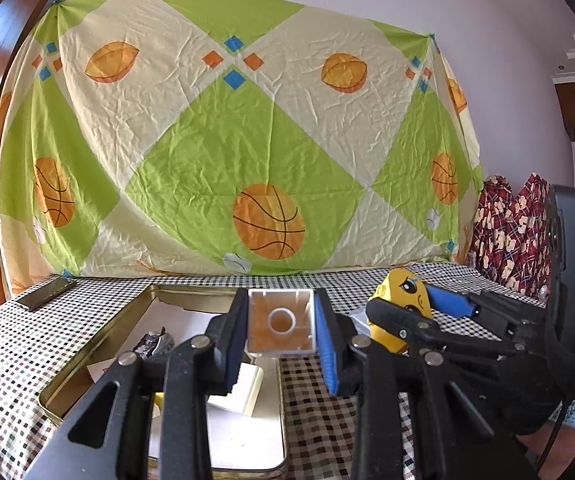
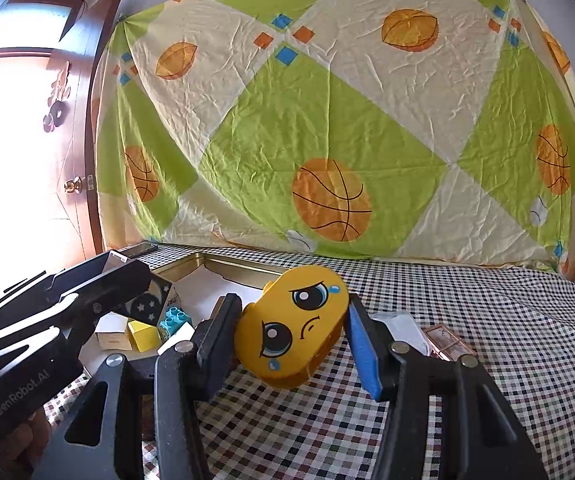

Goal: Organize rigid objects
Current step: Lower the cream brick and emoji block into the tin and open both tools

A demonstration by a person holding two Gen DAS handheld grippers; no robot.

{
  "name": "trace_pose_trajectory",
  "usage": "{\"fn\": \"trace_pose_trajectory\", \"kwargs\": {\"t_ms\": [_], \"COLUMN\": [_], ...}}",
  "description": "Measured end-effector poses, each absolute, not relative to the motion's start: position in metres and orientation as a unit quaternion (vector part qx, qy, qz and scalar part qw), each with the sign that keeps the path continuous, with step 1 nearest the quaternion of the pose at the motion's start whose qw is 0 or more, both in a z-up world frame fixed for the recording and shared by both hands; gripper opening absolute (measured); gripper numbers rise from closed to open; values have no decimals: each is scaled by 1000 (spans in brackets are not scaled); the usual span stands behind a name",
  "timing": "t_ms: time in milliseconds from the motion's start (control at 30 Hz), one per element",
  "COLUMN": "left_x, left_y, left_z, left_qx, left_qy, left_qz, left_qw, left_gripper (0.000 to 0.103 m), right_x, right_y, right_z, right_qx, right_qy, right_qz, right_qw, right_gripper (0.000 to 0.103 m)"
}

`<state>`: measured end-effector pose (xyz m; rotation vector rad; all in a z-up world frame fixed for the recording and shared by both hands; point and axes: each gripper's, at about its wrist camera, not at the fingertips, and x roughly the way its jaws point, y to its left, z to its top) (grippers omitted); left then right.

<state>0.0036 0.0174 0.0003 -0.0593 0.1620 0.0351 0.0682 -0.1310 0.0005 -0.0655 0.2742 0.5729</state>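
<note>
I log: basketball-print sheet (image 2: 327,120) hung on white wall (image 1: 487,8); wooden door (image 2: 87,120) left, bright daylight; checkered table (image 2: 487,320).

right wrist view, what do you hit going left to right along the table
black left gripper → small yellow block → blue studded brick → yellow toy block with a crying face held in the right gripper → clear plastic packet → pinkish patterned flat piece

Glossy plastic yellow block (image 2: 292,325), brassy metal tin (image 1: 99,344), matt checked tablecloth (image 2: 467,300).
</note>
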Motion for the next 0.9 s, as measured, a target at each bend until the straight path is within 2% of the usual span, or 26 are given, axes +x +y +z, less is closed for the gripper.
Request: {"fn": "trace_pose_trajectory", "kwargs": {"t_ms": [433,900], "left_x": [-4,20], "left_y": [50,125], "left_z": [4,-6], "left_qx": [-36,-70], "left_qy": [82,132], "left_qz": [42,102], "left_qw": [995,983], "left_gripper": [31,31], "right_x": [69,77], "right_y": [-102,-40], "right_z": [7,4], "right_qx": [-46,-84], "right_qy": [135,166], "right_qz": [309,369], "right_qw": [941,911], "right_gripper": [55,55]}}
